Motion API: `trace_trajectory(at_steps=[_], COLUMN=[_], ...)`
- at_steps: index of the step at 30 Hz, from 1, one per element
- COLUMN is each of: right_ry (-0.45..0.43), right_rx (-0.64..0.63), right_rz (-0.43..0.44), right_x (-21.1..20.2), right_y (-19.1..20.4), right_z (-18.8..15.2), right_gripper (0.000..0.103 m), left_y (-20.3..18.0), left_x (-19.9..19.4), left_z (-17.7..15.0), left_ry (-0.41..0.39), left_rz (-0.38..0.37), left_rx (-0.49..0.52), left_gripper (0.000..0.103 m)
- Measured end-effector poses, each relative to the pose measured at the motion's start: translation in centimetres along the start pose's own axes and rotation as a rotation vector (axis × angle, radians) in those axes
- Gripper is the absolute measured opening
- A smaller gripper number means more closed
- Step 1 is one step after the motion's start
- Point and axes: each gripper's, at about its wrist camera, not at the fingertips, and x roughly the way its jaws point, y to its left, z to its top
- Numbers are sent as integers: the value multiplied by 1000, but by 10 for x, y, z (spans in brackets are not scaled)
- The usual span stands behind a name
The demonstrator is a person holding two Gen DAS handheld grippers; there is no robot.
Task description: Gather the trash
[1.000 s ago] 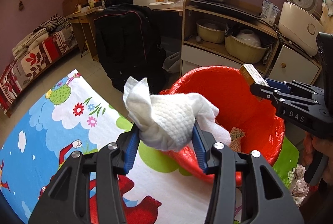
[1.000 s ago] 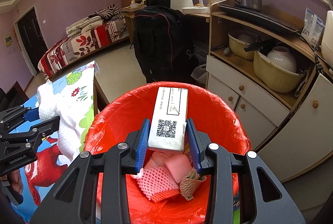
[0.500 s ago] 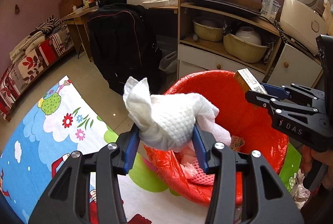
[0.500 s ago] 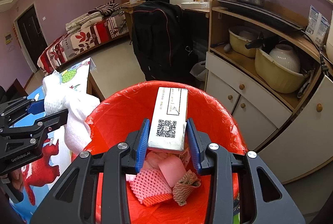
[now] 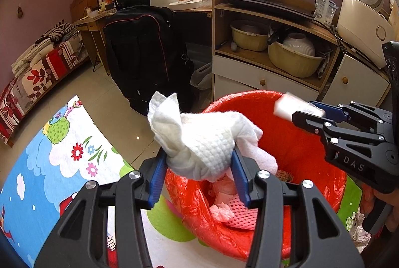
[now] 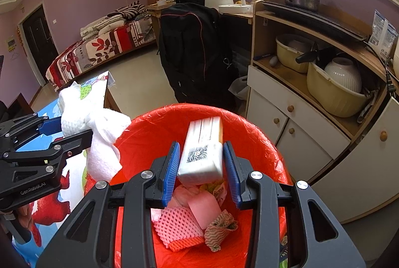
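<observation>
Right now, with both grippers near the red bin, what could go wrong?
1. The crumpled paper towel in the left gripper hangs over the near rim of the red-lined bin, not its middle. Released here, it may fall on the cartoon mat.
2. The small box looks blurred and loose between the right gripper jaws. It may land tilted on the trash below.
3. The grippers are close and could bump.

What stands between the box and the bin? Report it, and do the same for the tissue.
Nothing visible blocks either. The box is between the right gripper's parted fingers, straight above the open bin, with only trash at the bottom. The tissue, clamped in the left gripper, hangs over the bin's rim.
</observation>
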Motion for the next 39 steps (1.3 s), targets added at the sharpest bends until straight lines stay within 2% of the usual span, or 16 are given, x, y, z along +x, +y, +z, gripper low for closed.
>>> trace_trajectory(at_steps=[4, 6, 7, 8, 11, 13, 16, 24, 28, 32, 39], right_ry=[-3, -5, -8, -10, -15, -16, -21, 1, 11, 20, 25], right_rx=[-2, 1, 4, 7, 19, 26, 37, 37, 15, -7, -15], right_rz=[-1, -3, -6, -8, -13, -12, -7, -4, -8, -8, 5], right_x=[-1, -2, -3, -4, -9, -13, -22, -43, -55, -63, -65], right_y=[0, -1, -1, -2, -5, -7, -9, -11, -9, -6, 2], right_z=[2, 2, 2, 3, 0, -4, -12, -41, -54, -66, -74], right_gripper=[36, 36, 37, 39, 52, 56, 69, 79, 84, 84, 84], left_y=[-1, -1, 0, 0, 0, 3, 7, 6, 1, -3, -5], left_x=[2, 2, 2, 2, 2, 1, -6, -40, -55, -60, -60], left_z=[3, 4, 5, 5, 2, -3, -15, -55, -71, -82, -84], left_ry=[-2, -5, -7, -9, -6, 0, 8, 25, 29, 44, 43], left_rz=[-6, -10, -12, -13, -19, -23, -47, -121, -154, -188, -173], left_rx=[-5, -11, -15, -17, -18, -25, -52, -100, -107, -107, -105], left_gripper=[49, 57, 64, 70, 75, 78, 80, 96, 98, 98, 98])
